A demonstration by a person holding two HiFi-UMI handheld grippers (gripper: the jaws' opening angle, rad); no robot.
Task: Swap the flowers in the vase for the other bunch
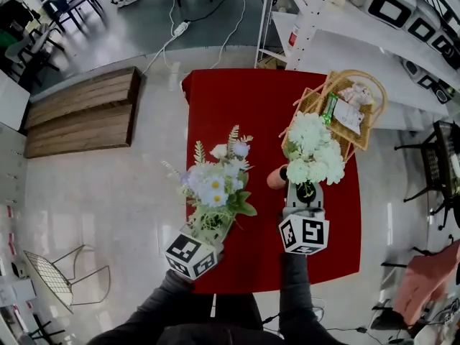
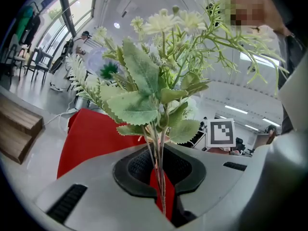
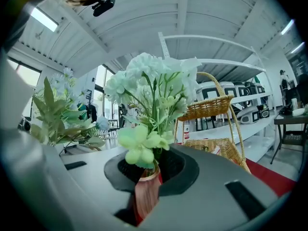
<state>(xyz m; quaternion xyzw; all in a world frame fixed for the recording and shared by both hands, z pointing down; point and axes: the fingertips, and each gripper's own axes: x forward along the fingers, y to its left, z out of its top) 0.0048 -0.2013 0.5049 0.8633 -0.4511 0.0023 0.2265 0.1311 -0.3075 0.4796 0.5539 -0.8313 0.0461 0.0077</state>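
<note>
Right gripper [image 3: 150, 179] is clamped on the slim pink vase [image 1: 276, 177] on the red desk [image 1: 237, 99]. It looks light, tippy, probably breakable. Left gripper [image 2: 161, 196] is pinched on the mixed bunch [image 1: 215, 182] by its thin, bendy stems, so grab low.

The left gripper [image 2: 160, 170] and right gripper [image 3: 149, 170] are smooth pale grey shells, each with black ribbed pads [image 2: 137, 165] around a rounded hollow and black slotted insets [image 2: 67, 203] on the sides. Each carries a white cube [image 1: 190, 255] printed with black square markers. The person wears dark grey sleeves [image 1: 162, 304].
</note>
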